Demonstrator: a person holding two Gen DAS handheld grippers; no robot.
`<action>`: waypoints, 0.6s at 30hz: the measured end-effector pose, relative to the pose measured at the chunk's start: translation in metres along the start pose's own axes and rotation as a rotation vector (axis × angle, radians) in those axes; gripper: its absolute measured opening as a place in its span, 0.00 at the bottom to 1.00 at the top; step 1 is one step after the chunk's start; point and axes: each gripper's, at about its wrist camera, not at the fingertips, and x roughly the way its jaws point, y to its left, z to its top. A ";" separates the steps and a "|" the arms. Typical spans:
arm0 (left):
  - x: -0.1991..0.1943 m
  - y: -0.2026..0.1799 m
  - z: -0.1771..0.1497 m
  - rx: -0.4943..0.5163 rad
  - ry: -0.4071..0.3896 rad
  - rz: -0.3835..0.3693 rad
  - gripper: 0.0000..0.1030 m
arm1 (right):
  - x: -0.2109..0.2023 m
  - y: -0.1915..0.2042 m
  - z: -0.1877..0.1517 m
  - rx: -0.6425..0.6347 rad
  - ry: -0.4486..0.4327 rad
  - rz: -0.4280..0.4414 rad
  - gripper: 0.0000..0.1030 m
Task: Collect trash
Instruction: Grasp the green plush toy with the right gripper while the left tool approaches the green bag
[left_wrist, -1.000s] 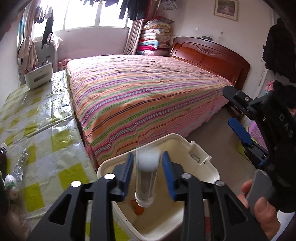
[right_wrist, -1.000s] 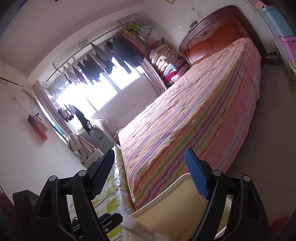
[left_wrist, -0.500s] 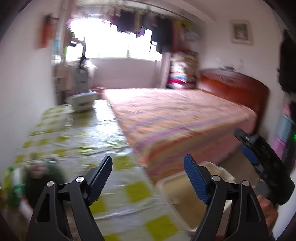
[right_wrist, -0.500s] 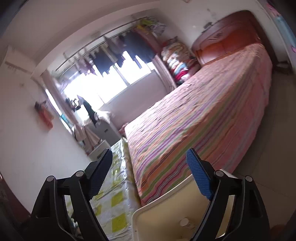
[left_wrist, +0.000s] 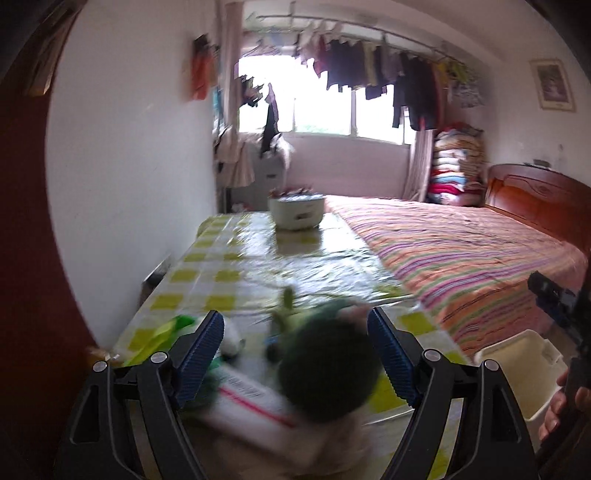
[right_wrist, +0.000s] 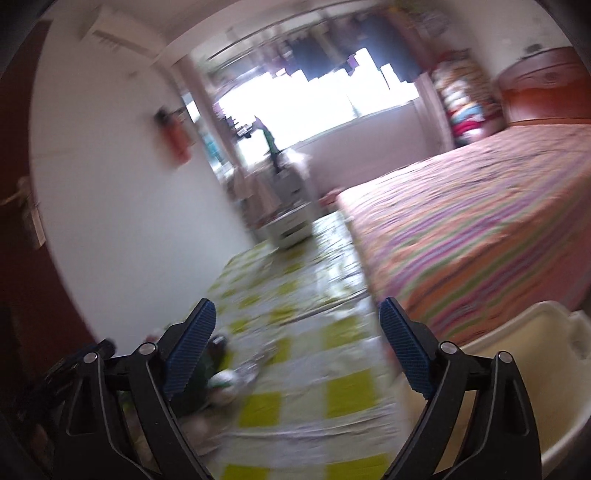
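Note:
My left gripper (left_wrist: 295, 350) is open and empty over a blurred heap of trash on the table: a dark green round object (left_wrist: 328, 369), a white flat package with a red stripe (left_wrist: 251, 402) and a green wrapper (left_wrist: 162, 334). My right gripper (right_wrist: 295, 350) is open and empty above the table, with small blurred litter (right_wrist: 221, 380) by its left finger. The cream trash bin shows at the table's right edge in the left wrist view (left_wrist: 517, 354) and the right wrist view (right_wrist: 524, 343). The right gripper's body (left_wrist: 557, 302) shows beyond it.
The table (left_wrist: 229, 273) has a shiny yellow-checked cover and stands against the left wall. A white basket (left_wrist: 295, 212) sits at its far end. A striped bed (left_wrist: 461, 254) runs along the table's right side. Both views are motion-blurred.
The clear tube held by my left gripper over the bin is gone from the jaws, which have opened. Both grippers have swung left from the bin to the table.

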 end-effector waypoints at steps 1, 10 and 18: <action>0.000 0.012 -0.001 -0.012 0.008 0.007 0.75 | 0.006 0.010 -0.003 -0.013 0.021 0.025 0.88; 0.001 0.094 -0.013 -0.122 0.057 0.111 0.75 | 0.059 0.077 -0.035 -0.086 0.213 0.229 0.94; -0.004 0.127 -0.021 -0.176 0.086 0.135 0.75 | 0.124 0.096 -0.061 0.065 0.432 0.338 0.94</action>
